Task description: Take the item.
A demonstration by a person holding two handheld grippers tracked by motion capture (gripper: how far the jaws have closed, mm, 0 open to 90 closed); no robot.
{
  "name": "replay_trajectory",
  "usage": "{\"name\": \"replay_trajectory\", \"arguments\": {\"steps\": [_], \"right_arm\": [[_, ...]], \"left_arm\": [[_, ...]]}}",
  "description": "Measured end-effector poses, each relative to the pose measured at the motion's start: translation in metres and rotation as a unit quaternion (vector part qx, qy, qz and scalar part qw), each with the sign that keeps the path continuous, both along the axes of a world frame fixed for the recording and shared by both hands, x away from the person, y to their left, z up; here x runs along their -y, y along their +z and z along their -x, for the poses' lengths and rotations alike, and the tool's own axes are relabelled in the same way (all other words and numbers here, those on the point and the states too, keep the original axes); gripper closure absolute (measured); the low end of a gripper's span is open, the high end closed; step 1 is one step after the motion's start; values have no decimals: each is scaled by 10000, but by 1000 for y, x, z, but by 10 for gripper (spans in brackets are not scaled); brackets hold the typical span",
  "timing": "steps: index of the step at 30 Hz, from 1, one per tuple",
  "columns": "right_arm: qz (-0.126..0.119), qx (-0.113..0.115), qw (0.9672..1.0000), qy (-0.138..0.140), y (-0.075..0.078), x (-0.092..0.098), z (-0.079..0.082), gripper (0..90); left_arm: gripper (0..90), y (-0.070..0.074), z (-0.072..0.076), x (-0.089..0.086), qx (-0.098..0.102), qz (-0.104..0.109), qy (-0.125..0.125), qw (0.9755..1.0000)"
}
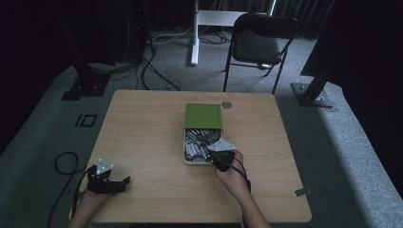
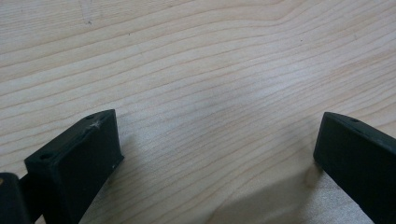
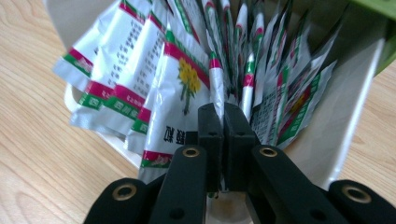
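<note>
The right gripper [image 3: 223, 114] sat low in the centre of its own view, its jaws pressed together on the edge of one thin sachet [image 3: 216, 88] standing among the packed sachets [image 3: 140, 88] in the white box [image 3: 341, 116]. In the high view the same gripper [image 1: 219, 153] was at the lower right corner of the box [image 1: 186, 153], just below the middle of the frame, with the green lid [image 1: 203, 116] propped open above it.

The main risk, judged from that grip, lay in how little foil was caught. Only a narrow strip of the sachet's edge sat between the pads, so a quick upward pull could have let it slip free. The sachets were wedged tightly and fanned against one another; lifting one might have dragged its neighbours out and spilled them over the table [image 1: 142, 142]. The light box could also have tilted or slid if the sachet jammed, since nothing held it down.

The left gripper [image 1: 124, 181] rested at the lower left of the high view, jaws wide apart and empty over bare wood [image 2: 210, 84], well apart from the box and unable to steady it.
</note>
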State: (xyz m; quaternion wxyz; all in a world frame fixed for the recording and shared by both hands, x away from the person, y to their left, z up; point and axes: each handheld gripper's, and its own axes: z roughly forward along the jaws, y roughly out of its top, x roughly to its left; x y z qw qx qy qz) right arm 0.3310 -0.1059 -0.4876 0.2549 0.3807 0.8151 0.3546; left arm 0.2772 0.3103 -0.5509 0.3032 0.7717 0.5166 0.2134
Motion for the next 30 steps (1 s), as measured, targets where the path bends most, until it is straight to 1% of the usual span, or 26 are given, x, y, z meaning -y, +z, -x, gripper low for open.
{"name": "replay_trajectory", "arguments": {"steps": [1,2,5,6,8,9,10,11,12,15,17,18,20,21,23,24,25,27,28,29,30], "right_arm": [[-107,22,9999,-41,3,1,0,881],[-107,22,9999,-41,3,1,0,881],[-218,55,9997,-77,9,4,1,881],[-214,56,9997,-44,11,5,1,881],[-327,70,9994,-56,14,6,2,882],[-431,89,9990,-40,18,7,3,882],[-431,89,9990,-40,18,7,3,882],[-492,110,9987,-38,22,8,4,882],[-587,144,9982,-23,24,9,4,882],[-617,186,9979,23,27,9,5,882],[-703,229,9973,32,31,10,6,883],[-775,279,9966,10,35,11,7,884],[-787,323,9964,-7,38,13,7,885],[-892,346,9954,-38,43,16,8,885],[-913,369,9951,-49,46,17,8,885],[-974,397,9944,-49,50,20,8,885],[-974,397,9944,-49,50,20,8,885],[-1073,421,9933,-58,54,24,10,885],[-1186,455,9919,-59,58,27,11,885],[-1186,455,9919,-59,58,27,11,885],[-1234,523,9909,-78,63,32,13,885]], "left_arm": [[14,0,0,0,-1,0,-1,10000],[14,0,0,0,-1,1,1,10000],[14,0,0,0,-3,0,0,10000],[14,0,0,0,-2,-1,0,10000],[14,0,0,0,-3,0,-1,10000],[14,0,0,0,-2,-1,0,10000],[14,0,0,0,-2,0,-1,10000],[14,0,0,0,-2,2,1,10000],[14,0,0,0,-1,2,0,10000],[14,0,0,0,0,2,1,10000],[14,0,0,0,-1,2,2,10000],[14,0,0,0,0,1,0,10000],[14,0,0,0,1,2,3,10000],[14,0,0,0,3,2,2,10000],[14,0,0,0,2,1,0,10000],[14,0,0,0,-2,-2,-3,10000],[14,0,0,0,0,-4,-3,10000],[14,0,0,0,3,-3,-2,10000],[14,0,0,0,-3,-6,-5,10000],[14,0,0,0,-3,-6,-5,10000],[14,0,0,0,-5,4,0,10000]]}}
